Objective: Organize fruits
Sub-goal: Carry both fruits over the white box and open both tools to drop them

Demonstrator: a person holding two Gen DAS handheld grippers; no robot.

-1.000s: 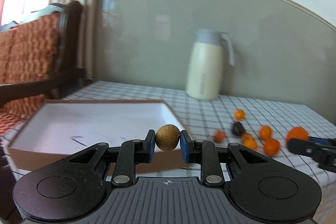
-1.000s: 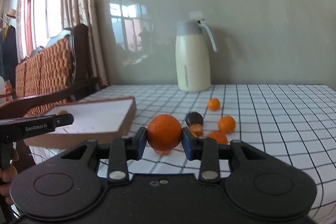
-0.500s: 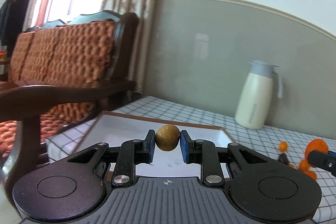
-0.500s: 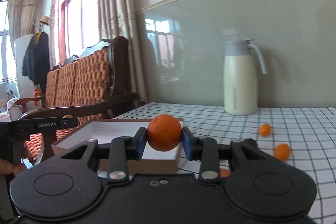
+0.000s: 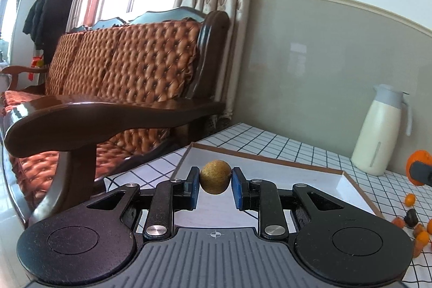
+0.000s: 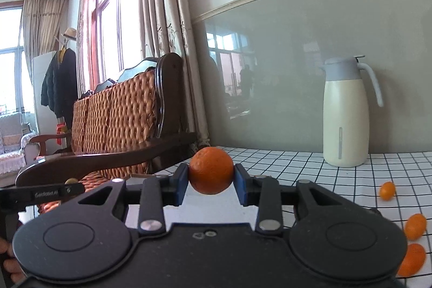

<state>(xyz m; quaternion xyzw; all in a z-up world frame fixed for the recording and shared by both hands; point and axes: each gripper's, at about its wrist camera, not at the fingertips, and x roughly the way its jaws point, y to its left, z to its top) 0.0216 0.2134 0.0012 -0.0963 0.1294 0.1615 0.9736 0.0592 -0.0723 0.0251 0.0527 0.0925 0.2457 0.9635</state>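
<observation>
Left wrist view showed the left gripper (image 5: 215,186) clamped on a small brown round fruit (image 5: 215,177), held above the near part of a shallow white-floored cardboard box (image 5: 348,186) on the checked tablecloth (image 5: 283,145). Only this view showed the box's far rim and its wide bare floor beyond the fruit. At the right edge sat the orange (image 5: 417,166), with small orange fruits (image 5: 410,199) and one dark fruit (image 5: 411,217) scattered beyond the box's right wall. Right wrist view showed the right gripper (image 6: 211,184) closed on that orange (image 6: 211,170), over the box, most of which its body hid. A cream jug (image 6: 346,115) stood well apart by the wall. A sofa's wooden armrest (image 5: 108,115) ran close beside the table's left edge.
</observation>
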